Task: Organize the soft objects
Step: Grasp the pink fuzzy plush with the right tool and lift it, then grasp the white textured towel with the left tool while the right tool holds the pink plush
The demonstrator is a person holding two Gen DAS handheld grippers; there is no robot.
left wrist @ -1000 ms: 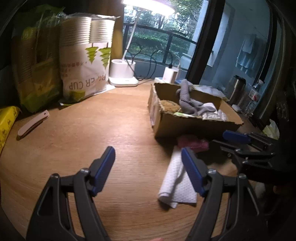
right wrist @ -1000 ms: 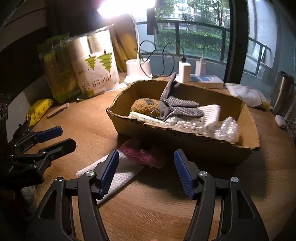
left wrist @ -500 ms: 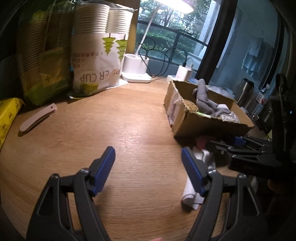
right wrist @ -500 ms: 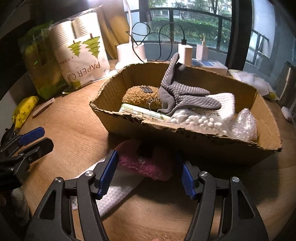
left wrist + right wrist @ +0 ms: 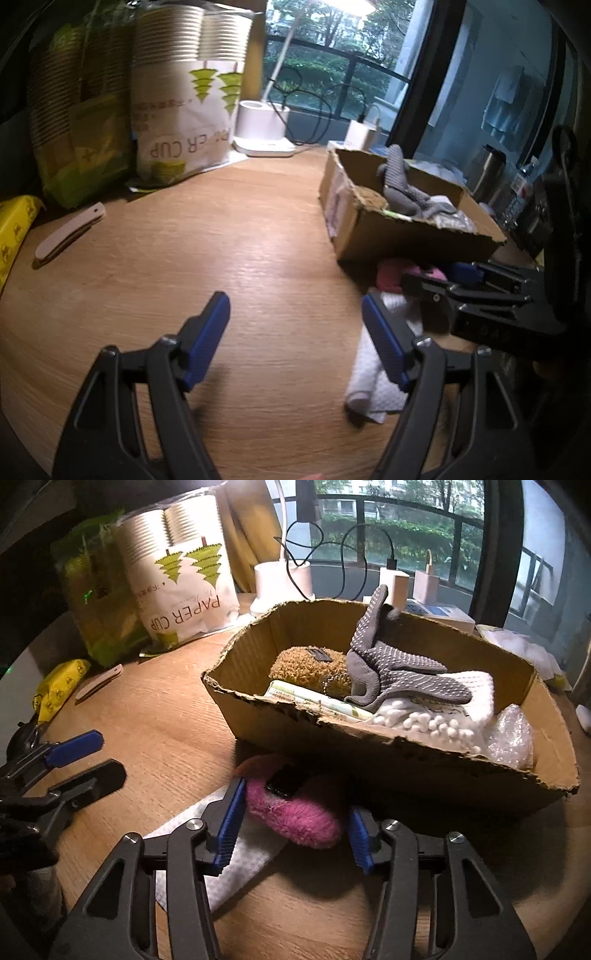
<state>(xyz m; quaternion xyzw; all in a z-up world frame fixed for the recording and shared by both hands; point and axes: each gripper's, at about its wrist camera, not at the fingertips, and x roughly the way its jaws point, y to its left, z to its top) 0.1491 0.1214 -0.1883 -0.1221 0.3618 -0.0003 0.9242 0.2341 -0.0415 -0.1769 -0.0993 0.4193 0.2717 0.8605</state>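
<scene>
A pink fuzzy plush (image 5: 295,812) lies on the wooden table just in front of a cardboard box (image 5: 369,753). My right gripper (image 5: 293,823) straddles the plush with its blue pads on either side, jaws still apart. A white cloth (image 5: 236,856) lies under and beside the plush; it also shows in the left wrist view (image 5: 373,387). The box holds a grey dotted glove (image 5: 391,672), a brown plush (image 5: 310,668), a white knit item (image 5: 476,690) and a bag of white beads (image 5: 424,723). My left gripper (image 5: 295,332) is open and empty over bare table, left of the cloth.
Bags of paper cups (image 5: 184,587) and a green pack (image 5: 99,609) stand at the back left. A yellow packet (image 5: 59,694) and a pink flat tool (image 5: 98,683) lie on the left. A lamp base (image 5: 280,587) and chargers (image 5: 395,587) sit behind the box.
My right gripper has moved forward and down until its pads flank the pink plush. The left gripper has swung left, away from the cloth, and stayed open.
</scene>
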